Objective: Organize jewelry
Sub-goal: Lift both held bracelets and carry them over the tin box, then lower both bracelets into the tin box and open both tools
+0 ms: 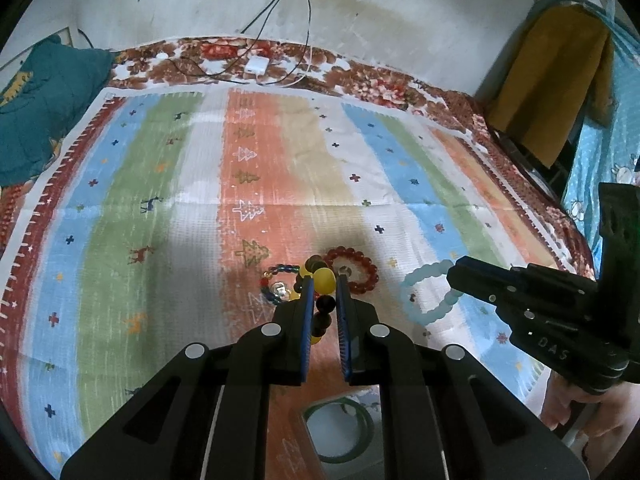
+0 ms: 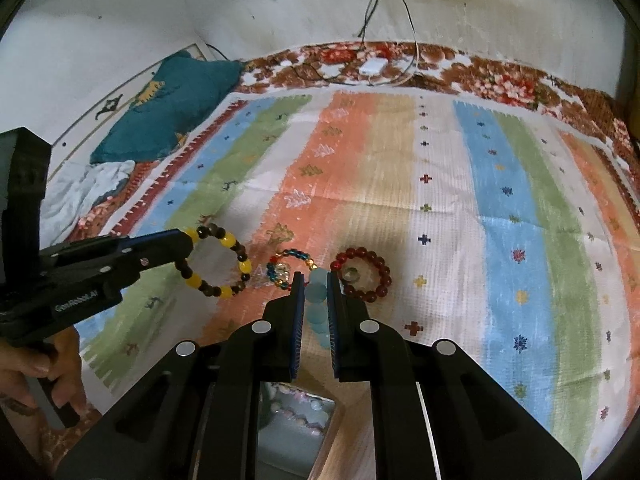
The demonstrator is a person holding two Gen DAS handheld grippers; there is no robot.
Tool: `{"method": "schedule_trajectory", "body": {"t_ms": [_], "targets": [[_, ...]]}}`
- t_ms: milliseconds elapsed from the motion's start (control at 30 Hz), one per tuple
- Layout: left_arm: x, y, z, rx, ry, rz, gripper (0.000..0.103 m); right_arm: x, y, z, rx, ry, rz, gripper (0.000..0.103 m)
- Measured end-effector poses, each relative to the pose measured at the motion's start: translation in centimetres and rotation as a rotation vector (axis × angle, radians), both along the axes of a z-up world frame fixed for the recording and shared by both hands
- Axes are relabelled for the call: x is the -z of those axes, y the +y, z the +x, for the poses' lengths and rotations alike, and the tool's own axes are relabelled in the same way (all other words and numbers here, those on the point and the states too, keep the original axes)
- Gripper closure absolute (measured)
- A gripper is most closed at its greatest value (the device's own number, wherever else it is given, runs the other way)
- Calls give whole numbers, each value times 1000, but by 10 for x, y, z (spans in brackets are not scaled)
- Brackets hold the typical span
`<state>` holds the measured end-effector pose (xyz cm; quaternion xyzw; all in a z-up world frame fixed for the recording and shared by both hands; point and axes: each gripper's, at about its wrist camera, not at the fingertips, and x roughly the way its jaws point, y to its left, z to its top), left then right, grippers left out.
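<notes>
My left gripper is shut on a yellow-and-dark bead bracelet, held above the striped cloth; the right wrist view shows that bracelet hanging from it. My right gripper is shut on a pale blue bead bracelet, which also shows in the left wrist view. A dark red bead bracelet and a small multicoloured bead bracelet lie on the cloth just beyond both grippers.
A wooden box with a green bangle lies under my left gripper. A box compartment with pale beads lies under my right gripper. A teal pillow, cables and a white charger lie at the far edge.
</notes>
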<state>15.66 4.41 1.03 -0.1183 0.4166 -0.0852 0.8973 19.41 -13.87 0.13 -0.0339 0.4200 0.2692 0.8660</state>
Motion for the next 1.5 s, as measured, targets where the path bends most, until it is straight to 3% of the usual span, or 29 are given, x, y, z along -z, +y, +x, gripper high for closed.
{"method": "schedule_trajectory", "body": {"t_ms": [900, 1500], "targets": [[-15, -15, -48, 28, -51, -8, 93, -14, -5, -50, -67, -50, 12, 91], [-8, -33, -79, 69, -45, 7, 93, -4, -10, -85, -98, -21, 16, 91]]}}
